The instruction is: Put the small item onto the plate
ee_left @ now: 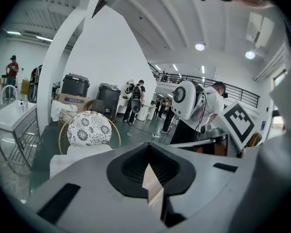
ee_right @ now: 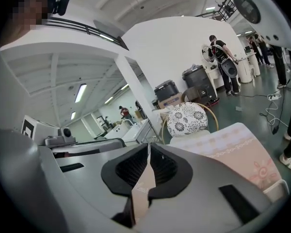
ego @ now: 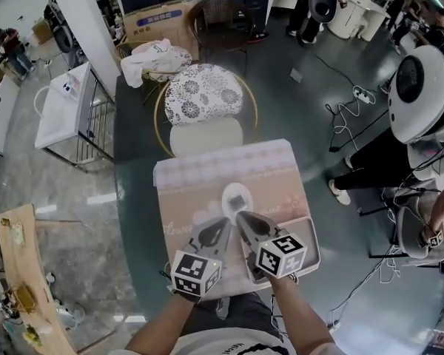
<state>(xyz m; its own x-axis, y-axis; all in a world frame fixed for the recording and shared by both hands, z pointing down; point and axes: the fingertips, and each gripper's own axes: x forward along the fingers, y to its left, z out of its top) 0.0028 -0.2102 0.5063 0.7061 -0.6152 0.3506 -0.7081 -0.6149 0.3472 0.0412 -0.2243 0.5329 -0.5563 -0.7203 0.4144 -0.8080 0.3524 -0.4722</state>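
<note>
A small white plate (ego: 235,192) lies in the middle of the pink-clothed table (ego: 200,176). A small grey square item (ego: 237,200) rests on it. My right gripper (ego: 243,217) hovers just at the plate's near edge, jaws together with nothing between them. My left gripper (ego: 221,225) is close beside it on the left, also shut and empty. In the left gripper view the left gripper (ee_left: 149,171) shows only a thin slit between its jaws. The right gripper (ee_right: 148,166) looks the same in its own view. Neither gripper view shows the plate.
A shallow pale tray (ego: 308,237) sits on the table's right side, under my right gripper's marker cube. A chair with a flowered cushion (ego: 204,95) stands at the far edge. Cables (ego: 351,117) and a seated person's legs (ego: 370,161) are on the right.
</note>
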